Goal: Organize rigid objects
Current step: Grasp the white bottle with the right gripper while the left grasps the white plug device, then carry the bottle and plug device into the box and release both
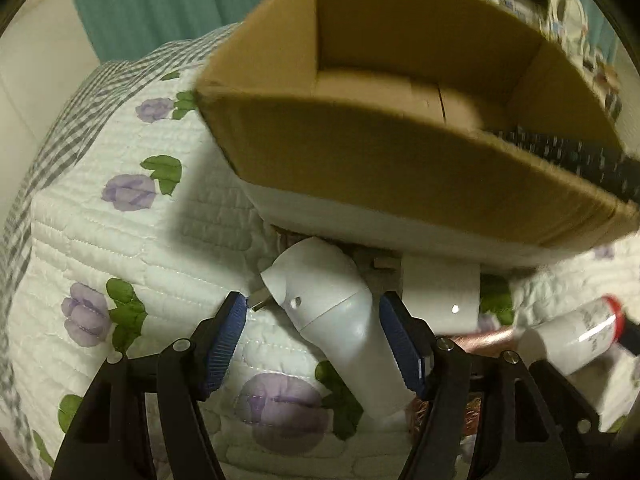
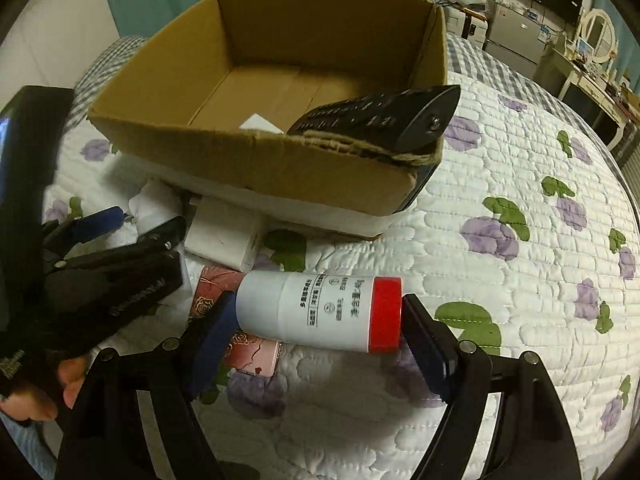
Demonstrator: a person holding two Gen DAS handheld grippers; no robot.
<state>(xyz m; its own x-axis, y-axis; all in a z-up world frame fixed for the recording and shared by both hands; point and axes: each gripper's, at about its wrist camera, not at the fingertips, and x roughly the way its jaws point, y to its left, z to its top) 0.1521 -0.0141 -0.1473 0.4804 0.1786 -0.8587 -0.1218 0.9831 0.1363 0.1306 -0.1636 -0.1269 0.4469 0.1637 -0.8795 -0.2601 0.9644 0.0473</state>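
Note:
A white plastic device [image 1: 332, 312] with a rounded body lies on the flowered quilt [image 1: 120, 248], below the near wall of the cardboard box [image 1: 360, 152]. My left gripper [image 1: 314, 340] is open around it: the right pad is against its side, the left pad stands clear. A white bottle with a red cap [image 2: 320, 312] lies sideways between the pads of my right gripper [image 2: 318, 340], which press on its two ends. In the left wrist view the bottle [image 1: 568, 336] shows at the right edge. A black remote [image 2: 380, 120] leans over the box's [image 2: 260, 156] near corner.
A white rectangular block [image 2: 224, 236] and a pink rose-patterned case [image 2: 248, 344] lie on the quilt [image 2: 520, 168] between the two grippers. The left gripper [image 2: 136, 226] and a person's hand [image 2: 60, 388] crowd the left side. Furniture stands beyond the bed at the back right.

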